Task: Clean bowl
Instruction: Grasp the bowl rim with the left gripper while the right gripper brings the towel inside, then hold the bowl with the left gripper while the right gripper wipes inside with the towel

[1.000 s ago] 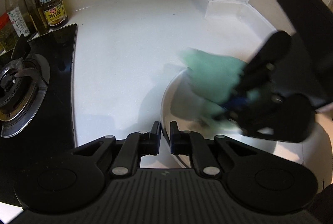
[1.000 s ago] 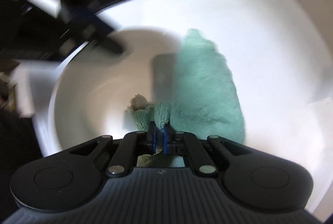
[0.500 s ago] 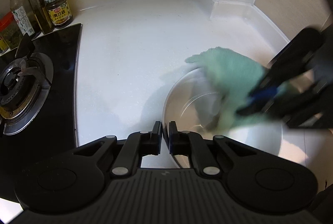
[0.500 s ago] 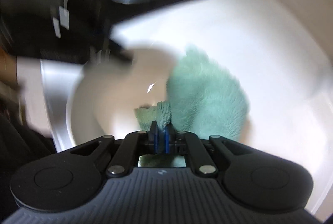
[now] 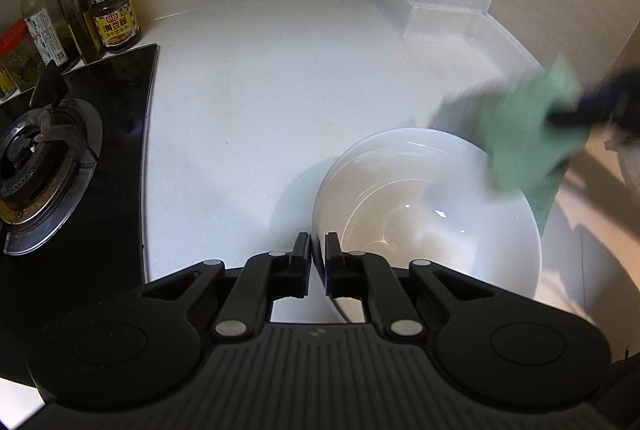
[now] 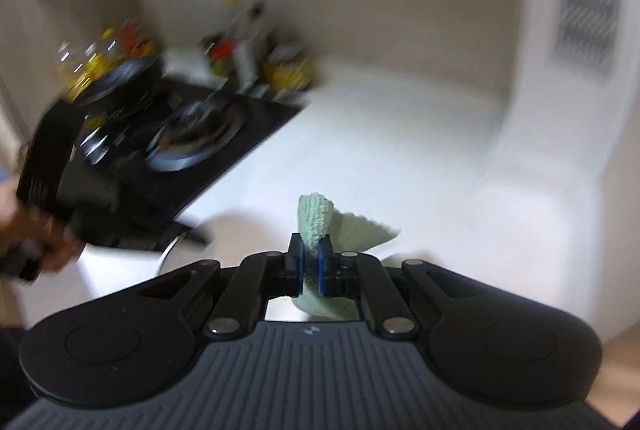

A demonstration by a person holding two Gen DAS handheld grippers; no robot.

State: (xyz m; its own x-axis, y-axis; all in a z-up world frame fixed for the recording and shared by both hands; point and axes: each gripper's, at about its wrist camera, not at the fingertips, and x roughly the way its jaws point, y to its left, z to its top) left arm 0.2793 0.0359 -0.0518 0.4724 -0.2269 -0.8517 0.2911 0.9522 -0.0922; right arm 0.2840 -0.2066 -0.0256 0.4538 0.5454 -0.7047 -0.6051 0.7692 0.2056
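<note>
Now your left gripper [image 5: 318, 250] pinches the bowl [image 5: 424, 218] rim, right gripper [image 6: 311, 262] clamps the cloth [image 6: 316, 216]; next, bring it down inside to wipe

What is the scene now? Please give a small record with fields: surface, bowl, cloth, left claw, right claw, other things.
surface: white counter
bowl: white bowl, upright on the counter, inside looks empty
cloth: green cloth, at the bowl's far right rim, blurred
left claw: left claw shut on the bowl's near rim
right claw: right claw shut on the cloth
other things: stove at left, bottles and jar behind it
</note>
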